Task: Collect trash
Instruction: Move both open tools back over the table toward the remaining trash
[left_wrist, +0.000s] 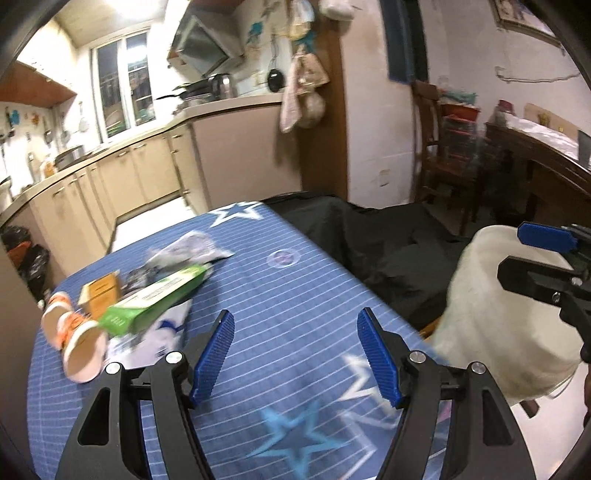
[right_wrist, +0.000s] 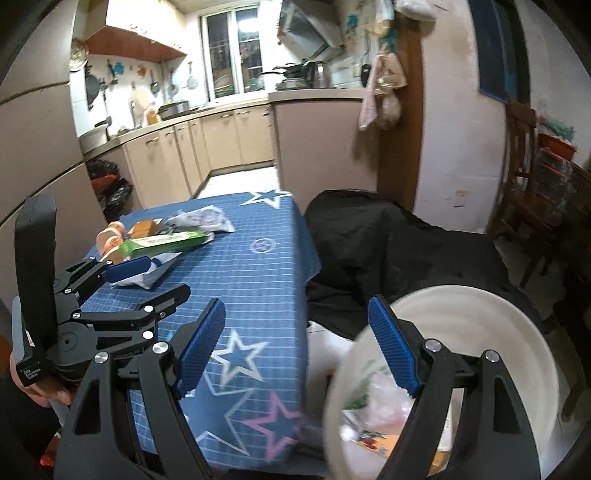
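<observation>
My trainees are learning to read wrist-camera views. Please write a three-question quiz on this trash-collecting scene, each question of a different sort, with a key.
1. True or false: the left gripper is shut on the green box.
2. Multiple choice: the white bucket stands (A) on the table, (B) beside the table's right edge, (C) on the kitchen counter.
3. Fill in: the blue tablecloth is printed with ____.

Key:
1. False; both it and the right gripper are open and empty.
2. B; it already holds some trash.
3. Stars.

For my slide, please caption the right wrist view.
Open right gripper between the blue tablecloth and white bin.
</observation>
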